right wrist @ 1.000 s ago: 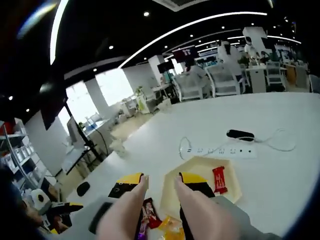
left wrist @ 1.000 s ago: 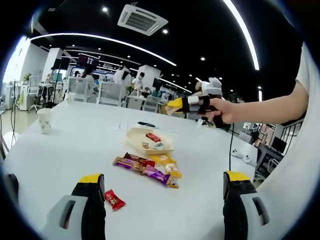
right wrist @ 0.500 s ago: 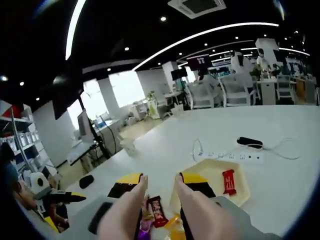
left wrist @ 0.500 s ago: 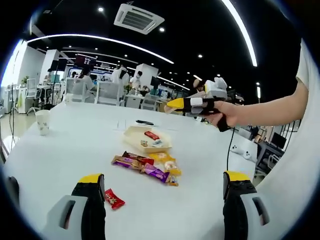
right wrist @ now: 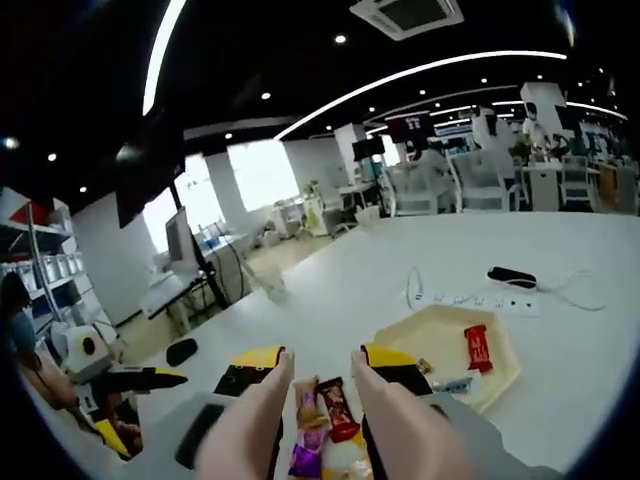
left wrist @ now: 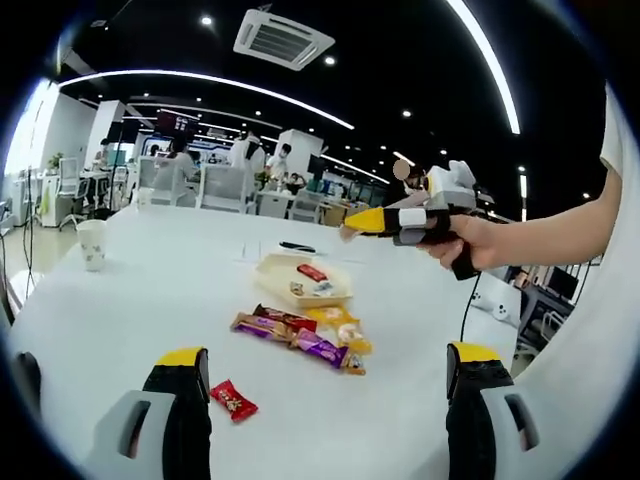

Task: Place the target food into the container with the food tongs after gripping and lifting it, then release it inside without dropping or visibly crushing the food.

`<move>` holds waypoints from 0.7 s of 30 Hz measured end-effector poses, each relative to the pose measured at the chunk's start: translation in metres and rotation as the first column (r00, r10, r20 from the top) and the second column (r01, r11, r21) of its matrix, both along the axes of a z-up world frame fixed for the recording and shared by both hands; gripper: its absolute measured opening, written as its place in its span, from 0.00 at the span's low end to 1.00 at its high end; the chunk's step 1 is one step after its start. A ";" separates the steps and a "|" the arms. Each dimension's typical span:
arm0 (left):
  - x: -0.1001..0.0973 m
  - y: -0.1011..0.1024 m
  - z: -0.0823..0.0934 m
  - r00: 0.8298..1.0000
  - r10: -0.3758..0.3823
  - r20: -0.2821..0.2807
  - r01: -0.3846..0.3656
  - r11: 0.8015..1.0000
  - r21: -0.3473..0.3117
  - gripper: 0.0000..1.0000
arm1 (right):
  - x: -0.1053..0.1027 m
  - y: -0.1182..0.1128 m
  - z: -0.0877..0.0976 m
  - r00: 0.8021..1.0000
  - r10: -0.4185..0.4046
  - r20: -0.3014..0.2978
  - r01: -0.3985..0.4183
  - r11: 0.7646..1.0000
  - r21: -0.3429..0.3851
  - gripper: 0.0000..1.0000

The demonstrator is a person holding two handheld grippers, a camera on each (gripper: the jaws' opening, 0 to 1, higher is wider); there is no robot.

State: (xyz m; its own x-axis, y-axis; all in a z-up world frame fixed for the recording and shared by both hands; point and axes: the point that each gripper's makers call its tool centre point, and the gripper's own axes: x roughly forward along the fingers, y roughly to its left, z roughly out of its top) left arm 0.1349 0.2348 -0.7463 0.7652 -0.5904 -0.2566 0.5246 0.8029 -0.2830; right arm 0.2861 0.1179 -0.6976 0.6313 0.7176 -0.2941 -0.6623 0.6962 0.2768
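While the right gripper [right wrist: 318, 372] hovered with jaws apart, the candy row [right wrist: 322, 425] lay just below between its tips, running toward the tray [right wrist: 447, 345]; left gripper [left wrist: 328, 372] sat wide open, farther back.

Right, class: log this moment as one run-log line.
left gripper: open, low over table | right gripper: open, holds nothing | tray: holds snacks | red candy: near left fingers | snack pile: on table
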 end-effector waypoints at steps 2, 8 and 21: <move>-0.001 0.000 -0.001 1.000 -0.003 0.000 0.003 1.000 0.007 0.99 | -0.001 0.000 -0.002 1.000 0.001 0.001 -0.001 1.000 -0.007 0.29; -0.002 0.005 -0.003 1.000 0.012 -0.010 -0.012 1.000 -0.019 0.99 | -0.005 -0.005 -0.013 0.995 -0.013 -0.102 0.015 1.000 0.017 0.28; 0.002 0.007 0.004 0.999 0.031 -0.007 -0.032 0.997 -0.076 0.99 | -0.011 -0.003 -0.024 0.992 -0.009 -0.127 0.011 1.000 0.015 0.29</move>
State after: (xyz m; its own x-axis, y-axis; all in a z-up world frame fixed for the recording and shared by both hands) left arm 0.1370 0.2419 -0.7428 0.7824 -0.5839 -0.2166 0.4973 0.7951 -0.3472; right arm 0.2752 0.1145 -0.7212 0.5966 0.7167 -0.3612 -0.6145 0.6974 0.3688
